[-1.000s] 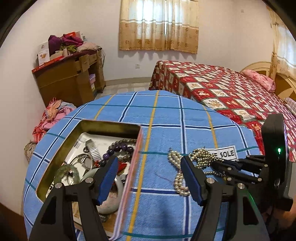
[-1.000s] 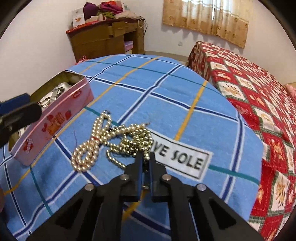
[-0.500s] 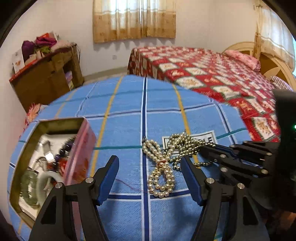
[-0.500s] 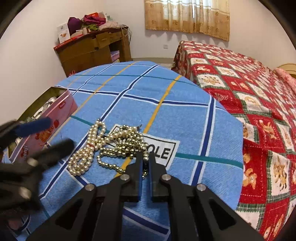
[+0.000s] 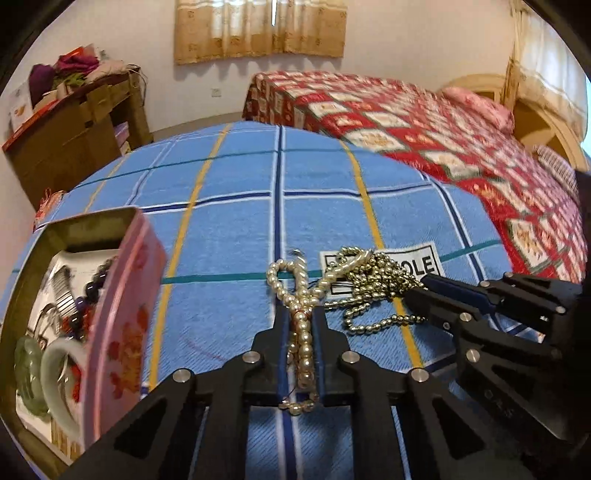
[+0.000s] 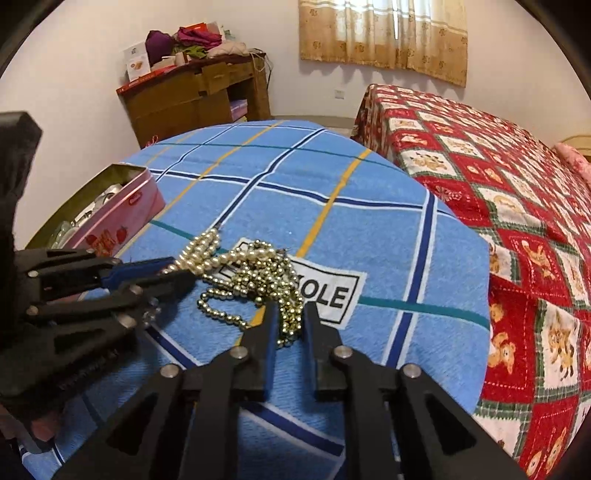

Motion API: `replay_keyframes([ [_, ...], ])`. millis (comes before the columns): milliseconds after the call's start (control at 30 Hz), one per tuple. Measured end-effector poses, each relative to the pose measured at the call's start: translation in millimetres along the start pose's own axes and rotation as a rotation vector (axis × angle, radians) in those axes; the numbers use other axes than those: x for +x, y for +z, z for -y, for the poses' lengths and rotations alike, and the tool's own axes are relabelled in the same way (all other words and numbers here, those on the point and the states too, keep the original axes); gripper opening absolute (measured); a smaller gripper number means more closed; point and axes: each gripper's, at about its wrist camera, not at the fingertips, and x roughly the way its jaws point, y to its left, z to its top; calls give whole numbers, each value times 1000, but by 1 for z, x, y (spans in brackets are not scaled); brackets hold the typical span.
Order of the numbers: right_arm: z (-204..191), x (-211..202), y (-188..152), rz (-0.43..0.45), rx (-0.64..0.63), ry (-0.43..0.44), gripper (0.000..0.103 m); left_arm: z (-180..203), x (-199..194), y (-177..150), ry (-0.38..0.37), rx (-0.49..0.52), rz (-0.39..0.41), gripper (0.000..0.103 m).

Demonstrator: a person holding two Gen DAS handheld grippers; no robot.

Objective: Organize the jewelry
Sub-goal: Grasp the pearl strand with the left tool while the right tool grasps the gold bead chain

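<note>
Pearl strand point(image 5: 301, 332), round cream beads, lies on your blue checked desk cloth point(image 5: 229, 229) at 6 o'clock; your left hand-held gripper point(image 5: 300, 317) just clamped it. Right hand-held gripper point(image 6: 287, 317) has eased slightly apart around the small gold bead chain point(image 6: 273, 280). Pink tin point(image 5: 122, 332) at 9 o'clock.

White walls, a curtained window point(image 5: 260, 29), a wooden dresser point(image 5: 74, 144), a red-quilted bed point(image 5: 424, 136).
</note>
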Motion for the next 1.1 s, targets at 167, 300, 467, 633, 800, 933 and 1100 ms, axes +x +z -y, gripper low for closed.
replay_keyframes([
  [167,1,0,0,3,10,9,13,-12,-21,-8,-4,-44,46,9],
  [300,6,-3,-1,29,37,32,8,-19,-39,-7,-10,-62,85,5],
  [467,3,-9,0,50,34,54,7,-19,-59,-2,-8,-47,128,5],
  [633,-1,-30,9,106,29,65,7,-18,-70,-3,-24,-47,149,5],
  [800,-5,-32,19,100,-9,44,7,-21,-79,0,-29,-55,172,5],
  [933,0,-12,23,50,-7,19,34,-23,-79,0,-23,-61,173,5],
  [1100,-3,15,23,-46,-41,14,39,-27,-76,-1,-20,-71,165,5],
])
